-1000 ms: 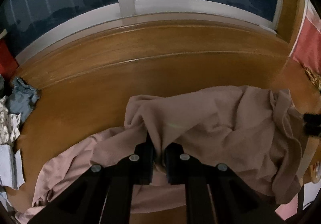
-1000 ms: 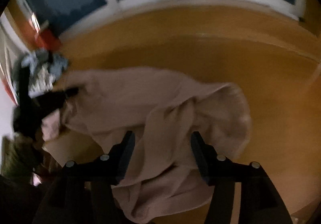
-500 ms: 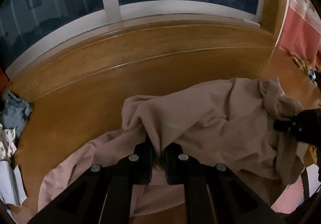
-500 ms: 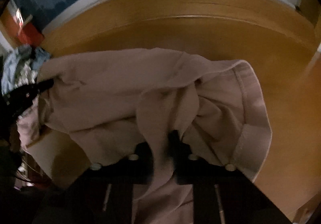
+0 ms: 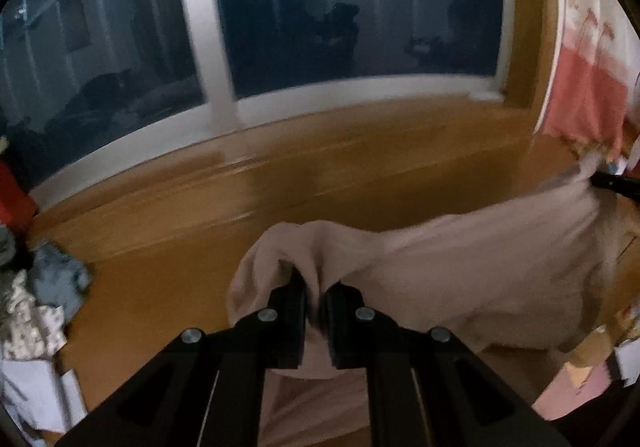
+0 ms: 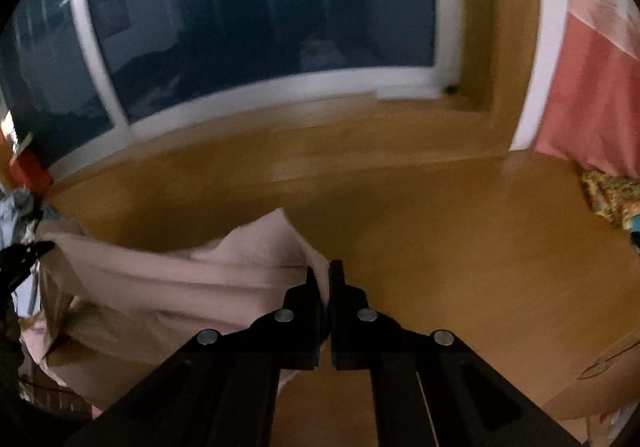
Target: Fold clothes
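Pink garment point(image 5: 472, 271): a single pale pink cloth, held off the wooden floor point(image 5: 280, 199) at two points and strung between them. In the left wrist view it fills the lower centre and right of the frame, bunched at lower centre and drawn out toward the right edge. In the right wrist view point(image 6: 192, 279) it runs from lower centre to the left edge as a taut band with slack folds beneath.

Left gripper point(image 5: 316, 299): jaws all but closed, a fold of the cloth pinched between them. Its dark tip also appears at the left edge of the right wrist view point(image 6: 28, 251).

Right gripper point(image 6: 325, 283): jaws have just been closing and now stand nearly together, clamped on a thin edge of the cloth. Its tip shows at the right edge of the left wrist view point(image 5: 616, 183).

Surroundings: a heap of other clothes point(image 5: 36, 299) lies on the floor at lower left of the left wrist view, well apart from the garment. A dark window point(image 5: 340, 15) with white frame spans the upper frame. A red and white curtain point(image 6: 592, 87) hangs at upper right. Both views are motion-blurred.
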`<action>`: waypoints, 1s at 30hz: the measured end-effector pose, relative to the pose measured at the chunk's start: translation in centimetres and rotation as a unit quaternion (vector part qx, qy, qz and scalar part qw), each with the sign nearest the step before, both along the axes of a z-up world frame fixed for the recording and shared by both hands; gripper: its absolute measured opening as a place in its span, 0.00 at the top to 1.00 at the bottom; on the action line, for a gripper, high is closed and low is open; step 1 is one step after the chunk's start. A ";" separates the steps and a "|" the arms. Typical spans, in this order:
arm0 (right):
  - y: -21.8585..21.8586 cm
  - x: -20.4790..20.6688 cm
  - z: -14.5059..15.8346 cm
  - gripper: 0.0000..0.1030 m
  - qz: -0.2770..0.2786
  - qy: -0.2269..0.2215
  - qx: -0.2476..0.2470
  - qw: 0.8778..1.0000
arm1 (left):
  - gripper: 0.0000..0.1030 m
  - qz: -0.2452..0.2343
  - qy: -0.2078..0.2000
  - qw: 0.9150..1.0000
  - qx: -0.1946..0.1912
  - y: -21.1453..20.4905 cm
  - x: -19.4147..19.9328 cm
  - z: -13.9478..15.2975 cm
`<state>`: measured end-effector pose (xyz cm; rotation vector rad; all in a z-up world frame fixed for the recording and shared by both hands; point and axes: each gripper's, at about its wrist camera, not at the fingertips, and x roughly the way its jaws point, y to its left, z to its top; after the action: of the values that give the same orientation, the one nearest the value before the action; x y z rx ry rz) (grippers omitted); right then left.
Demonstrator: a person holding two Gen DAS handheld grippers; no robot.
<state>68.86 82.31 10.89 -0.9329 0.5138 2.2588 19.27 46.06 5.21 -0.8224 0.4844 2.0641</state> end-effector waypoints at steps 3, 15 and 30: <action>2.2 0.0 0.9 0.97 -0.011 -0.018 0.016 1.000 | 0.93 -0.020 -0.003 1.000 -0.002 4.1 0.1 -0.4; 14.1 -7.7 -9.1 0.96 -0.038 -0.079 -0.067 0.994 | 0.66 0.017 -0.026 0.994 -0.105 17.8 -4.3 -8.8; 5.0 -4.6 -4.2 0.69 0.033 -0.088 -0.068 0.993 | 0.26 0.096 -0.053 0.991 -0.071 9.9 -0.9 -5.5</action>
<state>64.22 87.28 6.69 -1.2218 0.5706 2.1947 18.38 55.95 -0.31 -1.0951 0.5139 2.1657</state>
